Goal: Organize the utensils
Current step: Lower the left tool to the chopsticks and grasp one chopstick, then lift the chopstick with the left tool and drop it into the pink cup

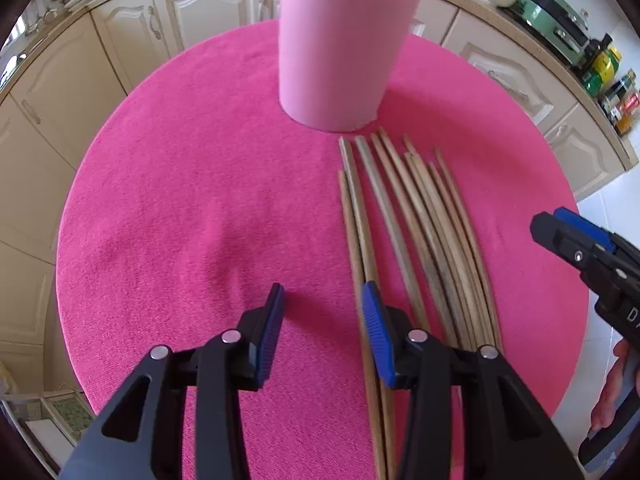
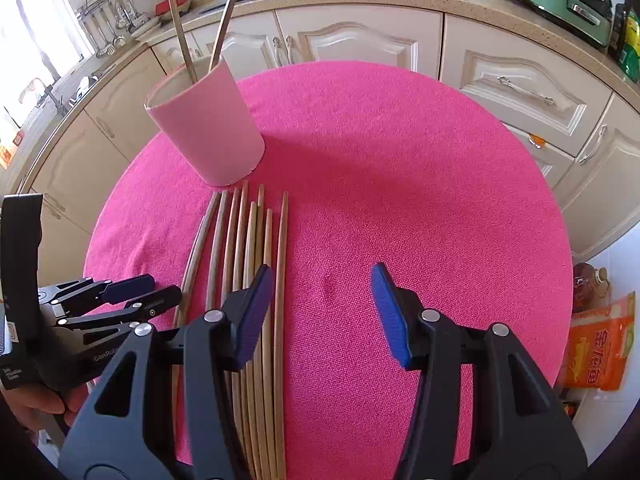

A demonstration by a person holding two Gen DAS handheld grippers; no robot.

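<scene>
Chopsticks (image 2: 256,280) lie beside left gripper (image 1: 322,312) marked "GenRob", both grippers' fingers (image 2: 256,312) apart, empty

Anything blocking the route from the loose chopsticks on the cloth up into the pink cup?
Nothing visible does. The chopsticks lie side by side on the pink cloth, tips just short of the pink cup. The cup stands upright with two sticks already in it, leaving room at its mouth. Both grippers are empty.

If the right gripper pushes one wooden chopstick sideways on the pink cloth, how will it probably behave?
The chopsticks look thin, stiff and light, so one probably slides or rolls easily. They lie close together, so neighbours likely shift too. The fuzzy pink cloth may slow rolling somewhat.
</scene>
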